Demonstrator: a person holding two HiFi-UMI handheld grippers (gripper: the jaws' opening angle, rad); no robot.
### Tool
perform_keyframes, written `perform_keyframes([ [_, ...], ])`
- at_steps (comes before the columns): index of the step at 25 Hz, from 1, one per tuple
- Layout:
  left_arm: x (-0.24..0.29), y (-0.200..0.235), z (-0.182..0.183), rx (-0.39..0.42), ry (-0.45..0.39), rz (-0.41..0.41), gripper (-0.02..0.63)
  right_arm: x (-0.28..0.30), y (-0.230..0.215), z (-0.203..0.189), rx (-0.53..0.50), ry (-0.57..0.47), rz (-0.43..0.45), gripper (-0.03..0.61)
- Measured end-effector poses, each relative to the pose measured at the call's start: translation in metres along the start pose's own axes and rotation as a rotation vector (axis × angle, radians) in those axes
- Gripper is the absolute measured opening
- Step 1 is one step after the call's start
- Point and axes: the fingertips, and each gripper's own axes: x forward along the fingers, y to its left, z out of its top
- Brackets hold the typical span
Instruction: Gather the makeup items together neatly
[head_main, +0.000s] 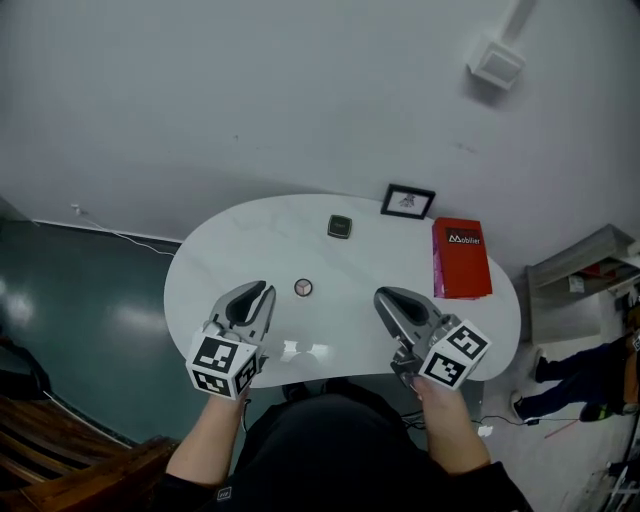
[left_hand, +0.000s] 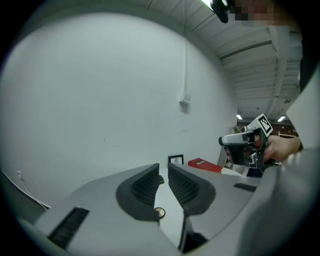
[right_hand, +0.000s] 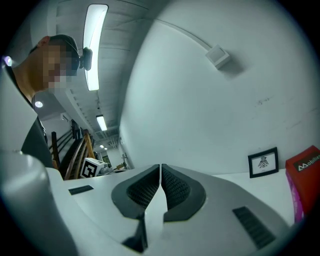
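Plain white wall (head_main: 250, 100) behind an oval white desk (head_main: 220, 250), teal floor (head_main: 80, 310) off to the left tool's outer side.

Left tool (head_main: 262, 292) over the near edge of the desk, pointing across it toward the wall, marker cube at the rear. Jaws a narrow slit apart, nothing between the pads, nothing touched.

Right tool (head_main: 386, 296) alongside, well apart from the left one, also over the near edge. Jaws pressed together at the tips, empty.

Round compact (head_main: 303, 288) flat on the desk in the space between the two tools, just ahead of the left tool's tips and a little toward the right tool. In the left gripper view, peeping out under the left jaw.

Dark square case (head_main: 340, 227) farther ahead, beyond the round compact, roughly midway between the lines of the two tools. Probably a closed makeup compact, though too small to say for sure. Well apart, those two items.

Red box (head_main: 461, 259) lying flat ahead of the right tool and toward its outer side, near the desk's far right rim.

Framed picture (head_main: 408, 202) upright past the red box's inner corner, against the wall, farthest of all from both tools.

Small white wall box (head_main: 497, 64) high above, ahead of the right tool.
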Motion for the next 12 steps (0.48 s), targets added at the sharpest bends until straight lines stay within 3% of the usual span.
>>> perform_keyframes([
  [5, -0.026, 0.002, 0.011, 0.002, -0.043, -0.015, 0.032, 0.003, 0.008, 0.004, -0.027, -0.009, -0.032, 0.037],
  [12, -0.02, 0.013, 0.002, -0.047, -0.046, -0.016, 0.026, 0.021, 0.012, 0.003, -0.086, 0.04, -0.011, 0.037],
])
